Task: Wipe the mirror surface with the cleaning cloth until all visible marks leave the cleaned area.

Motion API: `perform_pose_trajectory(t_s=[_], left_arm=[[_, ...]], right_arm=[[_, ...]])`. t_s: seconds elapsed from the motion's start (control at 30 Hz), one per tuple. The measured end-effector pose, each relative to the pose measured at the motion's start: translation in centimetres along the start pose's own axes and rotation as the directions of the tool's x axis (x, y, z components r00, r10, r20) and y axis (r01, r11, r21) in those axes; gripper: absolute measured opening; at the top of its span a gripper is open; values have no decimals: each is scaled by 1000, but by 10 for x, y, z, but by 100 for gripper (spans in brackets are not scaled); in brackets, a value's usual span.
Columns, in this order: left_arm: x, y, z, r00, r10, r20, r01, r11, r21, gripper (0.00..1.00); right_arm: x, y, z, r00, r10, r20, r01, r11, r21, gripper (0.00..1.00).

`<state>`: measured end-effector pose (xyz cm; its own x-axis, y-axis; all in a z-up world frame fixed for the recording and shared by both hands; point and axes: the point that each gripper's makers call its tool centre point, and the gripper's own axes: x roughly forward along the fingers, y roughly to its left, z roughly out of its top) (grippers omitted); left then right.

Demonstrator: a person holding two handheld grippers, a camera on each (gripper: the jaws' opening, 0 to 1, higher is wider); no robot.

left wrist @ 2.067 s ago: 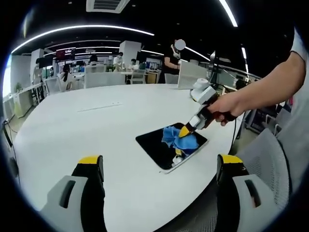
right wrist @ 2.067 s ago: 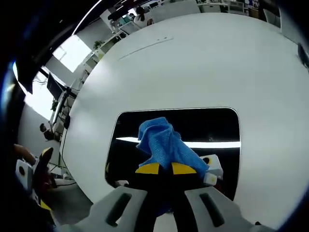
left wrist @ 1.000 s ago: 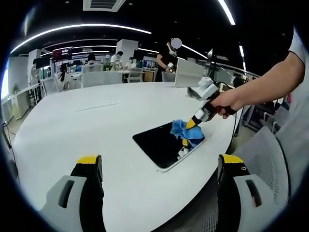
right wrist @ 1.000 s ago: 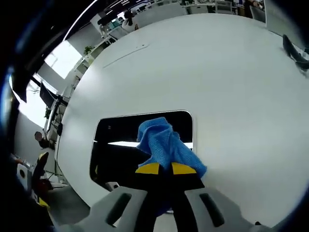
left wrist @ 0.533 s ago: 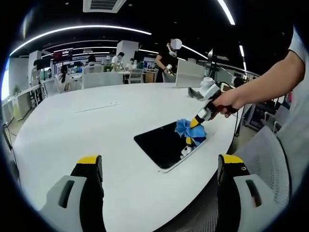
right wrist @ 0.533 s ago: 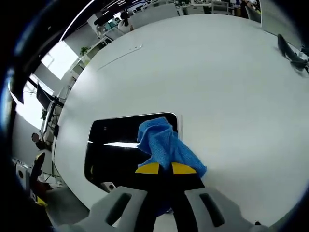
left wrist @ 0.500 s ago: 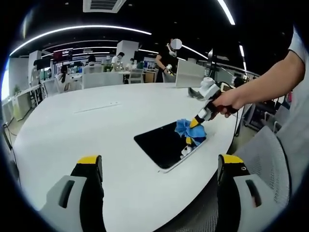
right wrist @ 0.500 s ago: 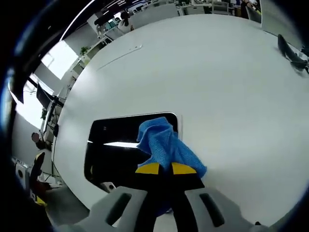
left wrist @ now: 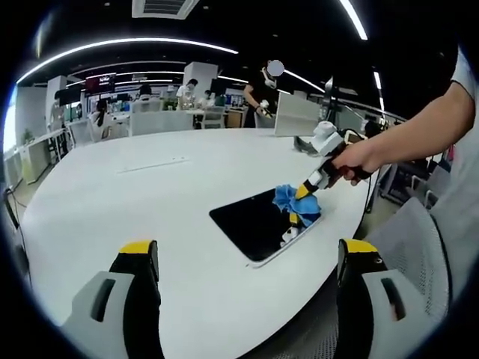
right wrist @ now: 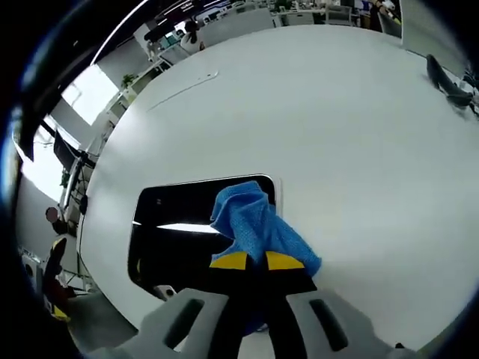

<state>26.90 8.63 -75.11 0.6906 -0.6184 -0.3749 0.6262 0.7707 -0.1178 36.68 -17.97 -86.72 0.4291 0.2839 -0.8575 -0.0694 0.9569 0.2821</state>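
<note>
Cloth (right wrist: 258, 228) pinched in right gripper (right wrist: 257, 261) on mirror (right wrist: 179, 224) edge — left gripper (left wrist: 247, 258) spread, apart.

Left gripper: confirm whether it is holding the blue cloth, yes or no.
No. The left gripper is open with nothing between its jaws, while the right gripper holds the blue cloth on the mirror.

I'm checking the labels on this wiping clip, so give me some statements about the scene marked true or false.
1. The right gripper is shut on the blue cleaning cloth. True.
2. The cloth sits at one end of the mirror. True.
3. The left gripper holds a spray bottle. False: its jaws stand apart with nothing between them.
4. The mirror stands upright. False: it lies flat on the white table.
</note>
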Motion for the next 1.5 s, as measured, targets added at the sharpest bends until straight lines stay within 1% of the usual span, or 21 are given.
perform_pose_trajectory(t_s=[0.17,0.43,0.67,0.77,0.87,0.93,1.03,1.1,1.17,1.27,1.33,1.37,1.4,1.47,1.5], left_arm=[[0,-2,0,1000,-5,-2,5,1000,11,99],[0,-2,0,1000,-8,-1,8,1000,7,99],[-2,0,3,1000,2,12,-2,1000,9,99],[-3,0,5,1000,6,25,-7,1000,20,99],[-3,-5,7,1000,-9,24,9,1000,19,99],[-3,-10,8,999,-19,26,18,999,32,99],[-2,-12,5,999,-33,13,32,999,34,99],[-3,-10,6,999,-30,17,30,999,27,99],[-4,-6,6,1000,-19,21,19,1000,10,99],[-5,-2,7,1000,-4,29,4,1000,-1,99],[-6,4,5,1000,10,27,-9,1000,-9,99],[-6,6,5,1000,18,24,-17,999,-27,99],[-6,7,7,999,15,33,-13,999,-41,99],[-7,7,7,999,23,37,-22,999,-28,99],[-6,6,7,999,21,37,-20,999,-29,99]], right_arm=[[-3,2,-7,1000,-6,4,6,1000,1,1],[-10,4,-20,1000,-4,4,4,1000,3,1],[-11,3,-26,1000,-8,9,8,1000,4,1],[-15,4,-32,1000,-5,13,5,1000,29,1],[-17,5,-38,1000,-5,14,5,1000,19,1],[-19,5,-43,1000,-3,13,3,1000,17,1],[-22,6,-47,1000,-2,10,2,1000,22,1],[-22,6,-48,1000,-2,10,2,1000,26,1],[-24,6,-51,1000,-4,12,3,998,62,1],[-24,5,-52,1000,-6,24,4,997,81,2],[-24,6,-52,1000,-8,26,6,997,76,2],[-23,5,-51,1000,-9,25,7,997,75,2],[-22,4,-51,1000,-11,25,9,997,74,2],[-23,5,-51,999,-20,26,18,997,77,2],[-24,7,-51,999,-26,23,25,998,65,2]])
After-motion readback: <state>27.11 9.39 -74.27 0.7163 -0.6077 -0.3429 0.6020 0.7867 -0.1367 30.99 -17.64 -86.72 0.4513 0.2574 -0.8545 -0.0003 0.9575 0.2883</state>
